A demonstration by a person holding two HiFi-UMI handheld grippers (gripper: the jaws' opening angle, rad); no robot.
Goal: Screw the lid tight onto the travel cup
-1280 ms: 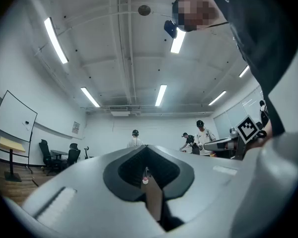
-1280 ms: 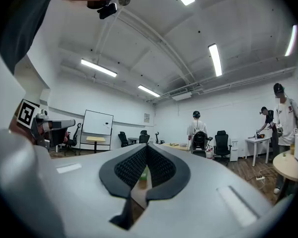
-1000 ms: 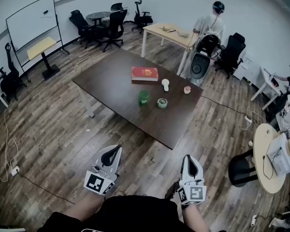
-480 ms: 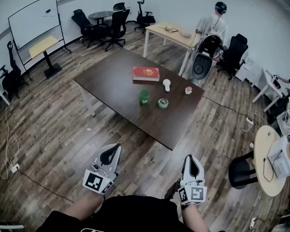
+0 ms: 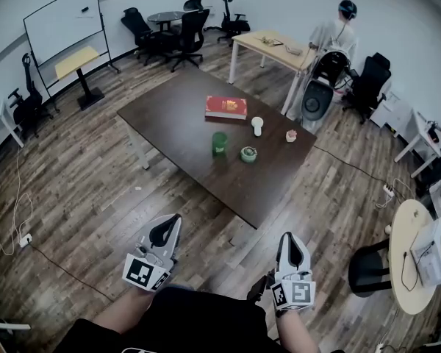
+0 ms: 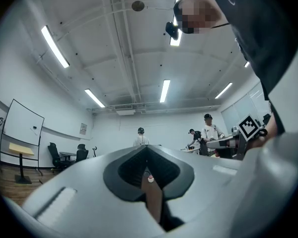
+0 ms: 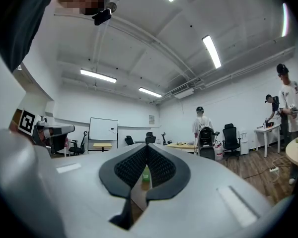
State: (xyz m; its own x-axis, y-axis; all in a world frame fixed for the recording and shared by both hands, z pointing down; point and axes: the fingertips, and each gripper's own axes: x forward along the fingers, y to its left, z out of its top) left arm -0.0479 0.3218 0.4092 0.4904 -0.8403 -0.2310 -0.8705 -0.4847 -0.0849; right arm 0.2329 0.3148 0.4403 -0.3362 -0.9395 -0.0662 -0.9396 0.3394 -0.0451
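- The left gripper is held low in front of the person, over the wood floor and well short of the desk. Its fingers are clenched together with nothing between them.
- The right gripper sits alongside it at much the same level. Its fingers are also pressed shut and empty.
- Ahead stands a dark brown desk, set at an angle to the person.
- The green travel cup stands upright on the desk, about midway along it. Neither gripper is touching it.
- Its lid lies just beside the cup, to the right, with a gap between them. The lid is not on the cup.
- A little farther back on the desk are a white object and a small pink thing. I cannot tell what either one is.
- A red book lies flat near the desk's far edge.
- Beyond the desk, a person stands by a light wooden table. A whiteboard stands far off to the left.
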